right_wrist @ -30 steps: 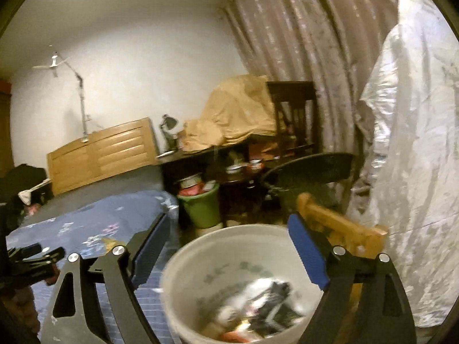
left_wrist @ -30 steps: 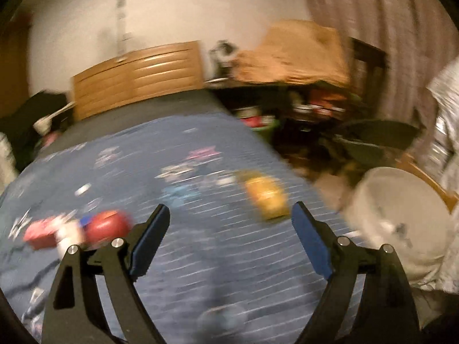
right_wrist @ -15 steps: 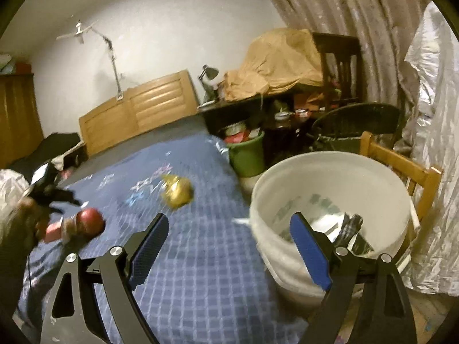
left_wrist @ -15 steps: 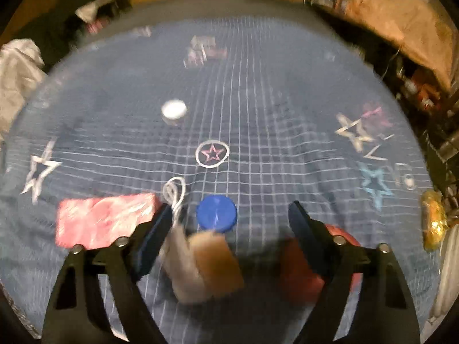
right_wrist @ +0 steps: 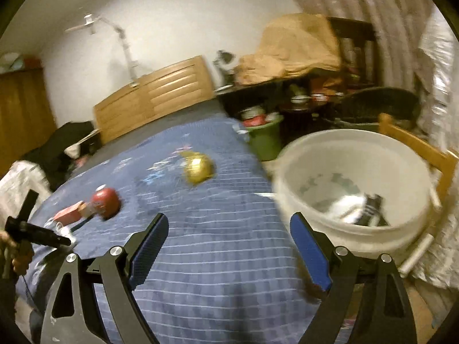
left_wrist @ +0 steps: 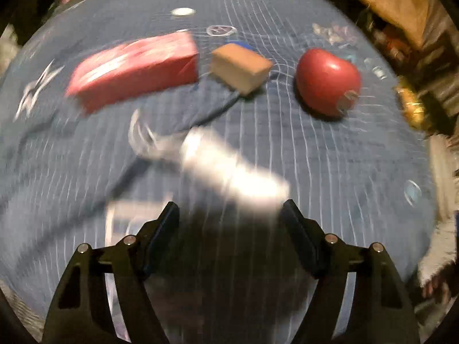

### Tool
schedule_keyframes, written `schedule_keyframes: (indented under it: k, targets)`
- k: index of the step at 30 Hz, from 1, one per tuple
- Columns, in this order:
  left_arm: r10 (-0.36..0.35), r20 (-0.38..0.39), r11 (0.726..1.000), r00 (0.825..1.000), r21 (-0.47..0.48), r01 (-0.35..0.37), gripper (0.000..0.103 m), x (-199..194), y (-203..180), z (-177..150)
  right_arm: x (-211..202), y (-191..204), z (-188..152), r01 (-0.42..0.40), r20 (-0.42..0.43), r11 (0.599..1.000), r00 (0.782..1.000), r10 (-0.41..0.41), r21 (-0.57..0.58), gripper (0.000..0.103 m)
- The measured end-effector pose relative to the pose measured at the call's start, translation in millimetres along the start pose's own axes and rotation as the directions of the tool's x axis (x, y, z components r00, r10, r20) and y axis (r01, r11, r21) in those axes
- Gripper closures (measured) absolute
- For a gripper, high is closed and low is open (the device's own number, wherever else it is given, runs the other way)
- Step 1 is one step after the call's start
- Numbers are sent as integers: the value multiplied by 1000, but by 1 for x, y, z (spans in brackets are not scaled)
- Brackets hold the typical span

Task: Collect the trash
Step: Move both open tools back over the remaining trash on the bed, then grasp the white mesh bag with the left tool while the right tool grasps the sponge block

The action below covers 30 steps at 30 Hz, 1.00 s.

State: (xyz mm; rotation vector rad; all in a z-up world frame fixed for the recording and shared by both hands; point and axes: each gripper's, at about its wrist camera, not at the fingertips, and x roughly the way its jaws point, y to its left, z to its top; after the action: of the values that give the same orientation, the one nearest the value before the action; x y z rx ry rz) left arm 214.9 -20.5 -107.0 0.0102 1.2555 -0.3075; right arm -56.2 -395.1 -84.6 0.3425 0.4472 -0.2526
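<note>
Just ahead of the wide-open left gripper (left_wrist: 231, 220), blurred white wrapper (left_wrist: 235, 172) on the bedspread (left_wrist: 330, 149), untouched.

You see a pink box (left_wrist: 134, 67) lying flat on the bed, a tan block (left_wrist: 241, 67) just beside it, then a red ball (left_wrist: 327, 81). A blurred white scrap (left_wrist: 235, 177) lies nearer you. Trash sits in the white bucket (right_wrist: 352, 229).

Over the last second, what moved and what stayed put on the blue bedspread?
The left claw swung from a level view across the bed to point down, closing in on the blurred white piece; nothing visibly gripped. The right claw dipped from the white bucket toward the bed, open. Red ball, pink pack and tan block stayed.
</note>
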Motion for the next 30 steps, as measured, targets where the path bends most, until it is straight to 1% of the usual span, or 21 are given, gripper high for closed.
schedule_keyframes:
  k: [2, 4, 5, 6, 8, 9, 11, 12, 13, 15, 17, 18, 19, 20, 21, 22, 23, 25, 27, 28, 30]
  targets:
    - [-33, 40, 997, 999, -67, 36, 30, -16, 18, -27, 6, 22, 5, -63, -16, 996, 998, 62, -57, 16]
    - [-70, 52, 995, 996, -66, 73, 30, -25, 25, -49, 13, 54, 10, -173, -47, 977, 985, 168, -121, 16]
    - [-73, 64, 995, 995, -62, 77, 30, -28, 25, -61, 18, 73, 12, -233, -70, 961, 972, 225, -151, 16]
    - [-65, 81, 995, 995, -71, 71, 30, -30, 27, -66, 21, 86, 14, -265, -82, 949, 964, 254, -170, 16]
    - [-25, 139, 992, 990, -119, 42, 30, -34, 28, -72, 32, 122, 21, -339, -113, 916, 940, 321, -217, 16]
    - [-12, 187, 988, 982, -148, 40, 30, -36, 26, -72, 43, 149, 28, -391, -144, 888, 920, 365, -243, 16]
    - [-13, 259, 980, 966, -187, 64, 30, -38, 14, -67, 59, 185, 40, -439, -183, 856, 897, 401, -274, 16]
    - [-19, 293, 979, 956, -191, 78, 30, -37, 5, -60, 75, 213, 50, -466, -228, 828, 883, 411, -312, 16]
    - [-9, 335, 976, 942, -203, 81, 30, -36, -4, -54, 86, 228, 54, -479, -257, 812, 875, 411, -334, 17]
    - [36, 360, 968, 932, -245, 57, 30, -30, -10, -41, 118, 260, 69, -466, -288, 797, 881, 376, -385, 21]
    - [81, 368, 954, 926, -298, 35, 35, -19, -12, -31, 147, 279, 81, -470, -331, 795, 874, 356, -383, 28]
    - [120, 356, 947, 927, -321, 1, 38, -9, -15, -21, 159, 285, 85, -474, -350, 794, 869, 350, -381, 32]
    - [157, 325, 942, 932, -331, -44, 46, 5, -16, -14, 168, 293, 86, -473, -360, 793, 868, 343, -384, 34]
    - [159, 303, 942, 940, -333, -52, 57, 16, -12, -10, 179, 300, 87, -474, -375, 787, 865, 332, -395, 35]
    - [151, 278, 941, 949, -335, -51, 58, 28, -10, -1, 187, 307, 86, -473, -385, 780, 865, 322, -410, 37]
    - [145, 306, 941, 941, -336, -35, 65, 29, -9, -2, 193, 313, 86, -477, -394, 772, 862, 318, -420, 38]
    - [124, 317, 943, 940, -334, -12, 70, 24, -7, -5, 199, 321, 83, -494, -411, 757, 852, 324, -427, 38]
    - [59, 348, 939, 936, -339, 66, 73, 11, 3, -17, 211, 336, 77, -535, -448, 726, 826, 341, -433, 38]
    - [61, 364, 933, 930, -350, 76, 74, -2, 14, -32, 221, 354, 67, -567, -484, 680, 806, 342, -464, 38]
    - [56, 370, 932, 927, -351, 84, 74, -10, 21, -42, 224, 360, 61, -579, -496, 665, 798, 343, -472, 38]
    - [52, 377, 929, 925, -358, 94, 74, -19, 32, -54, 234, 372, 51, -608, -537, 638, 772, 340, -472, 38]
